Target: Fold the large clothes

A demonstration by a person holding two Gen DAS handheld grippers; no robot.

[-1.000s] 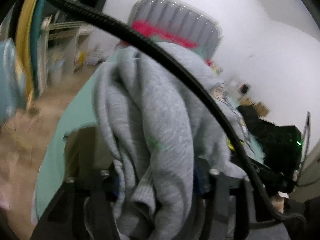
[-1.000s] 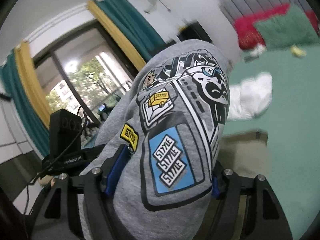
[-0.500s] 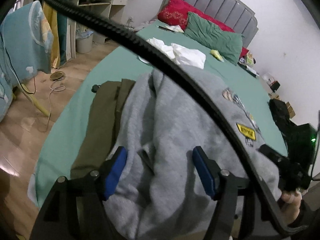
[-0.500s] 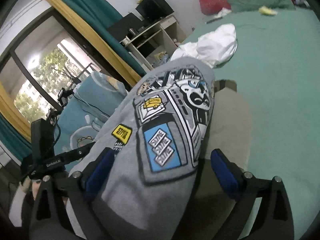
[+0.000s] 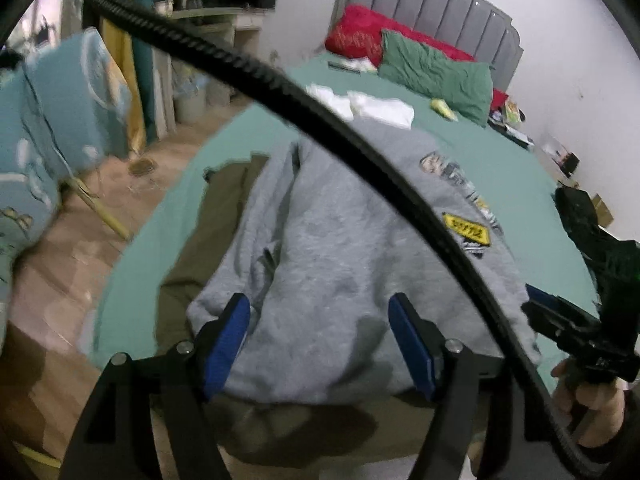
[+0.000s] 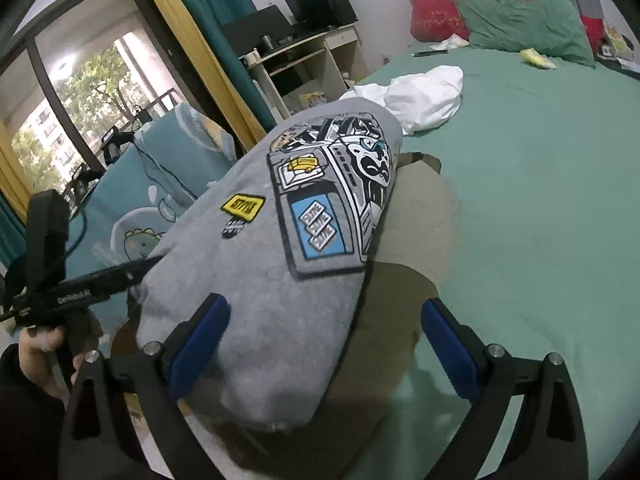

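Both tongs had let go within the last second: one second earlier each was clamped on the grey sweatshirt held up in the air, and now the left tongs (image 5: 320, 336) and the right tongs (image 6: 324, 344) stood wide apart with the cloth lying loose between their blue pads. The grey sweatshirt (image 5: 352, 248) lay folded at the near edge of the bed (image 6: 540, 208), filling the lower middle of both frames, its near hem between the left pads and its printed patch side up toward the right view's centre. It rested on top of an olive garment (image 6: 416, 216), which showed out from under it on both sides. As a judgement, the bundle looked rounded and sat close to the bed edge, so a careless regrasp or a pad catching only the top layer could drag the fold open or pull the olive piece along. Farther off, in the upper middle, lay a white garment (image 6: 424, 96), then a green pillow (image 5: 436, 76).
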